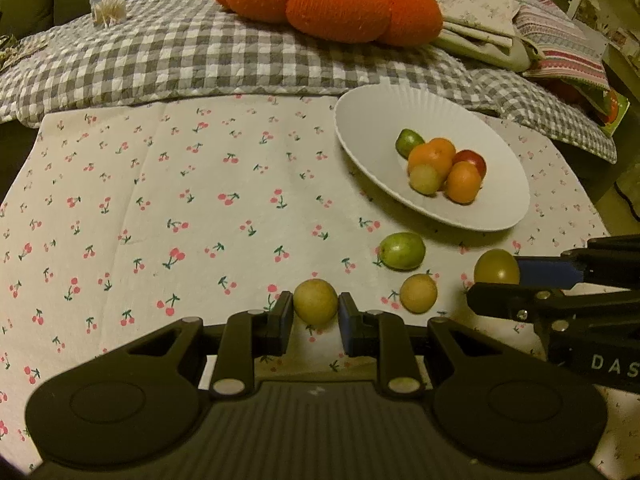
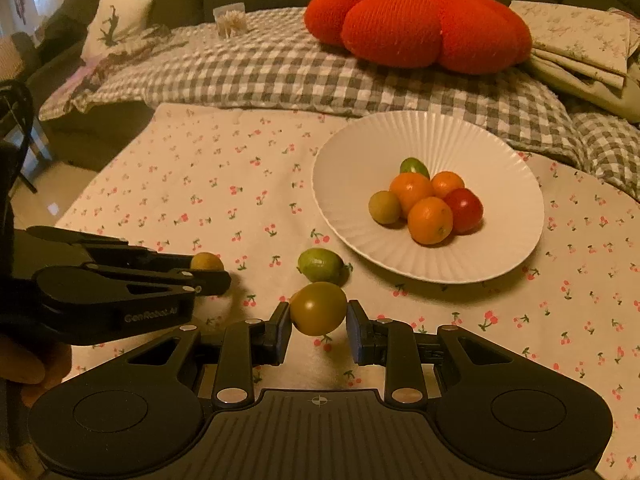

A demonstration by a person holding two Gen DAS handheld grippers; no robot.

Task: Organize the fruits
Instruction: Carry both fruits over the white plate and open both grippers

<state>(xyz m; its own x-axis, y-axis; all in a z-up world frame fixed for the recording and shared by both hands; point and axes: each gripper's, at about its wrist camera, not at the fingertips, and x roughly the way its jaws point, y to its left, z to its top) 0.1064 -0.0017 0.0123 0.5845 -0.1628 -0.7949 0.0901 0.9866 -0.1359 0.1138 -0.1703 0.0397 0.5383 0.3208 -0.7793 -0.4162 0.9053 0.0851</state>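
Left wrist view: the left gripper (image 1: pixel 315 312) is clamped on a pale yellow-brown round fruit (image 1: pixel 315 301), one pad pressing each side, just above the cherry-print tablecloth (image 1: pixel 160 200). Just to its right on the cloth lies a second tan fruit (image 1: pixel 418 293), and a little beyond that a green fruit (image 1: pixel 401 251). Further right, the right gripper (image 1: pixel 496 280) reaches in from the edge of the frame, closed on an olive-green tomato-like fruit (image 1: pixel 496 267).

In the right wrist view that same olive-green fruit (image 2: pixel 318 309) sits squeezed between the right gripper's (image 2: pixel 318 316) blue-faced fingers (image 2: pixel 354 320) and appears lifted clear of the cloth, with a shadow beneath it. The green fruit (image 2: pixel 321 266) lies on the cloth just behind it. To the left, the left gripper (image 2: pixel 208 270) shows from the side with its yellow-brown fruit (image 2: pixel 206 261) peeking above the fingers; part of a hand (image 2: pixel 24 364) is at the lower left edge.

Past the loose fruits stands a white fluted plate (image 2: pixel 500 152) holding a cluster: three oranges (image 2: pixel 430 220), a red tomato (image 2: pixel 464 210), a yellow-green fruit (image 2: pixel 385 207) and a green one (image 2: pixel 414 166) at the back. Behind the table lie a grey checked blanket (image 2: pixel 260 76) and an orange pumpkin-shaped cushion (image 2: pixel 416 24).
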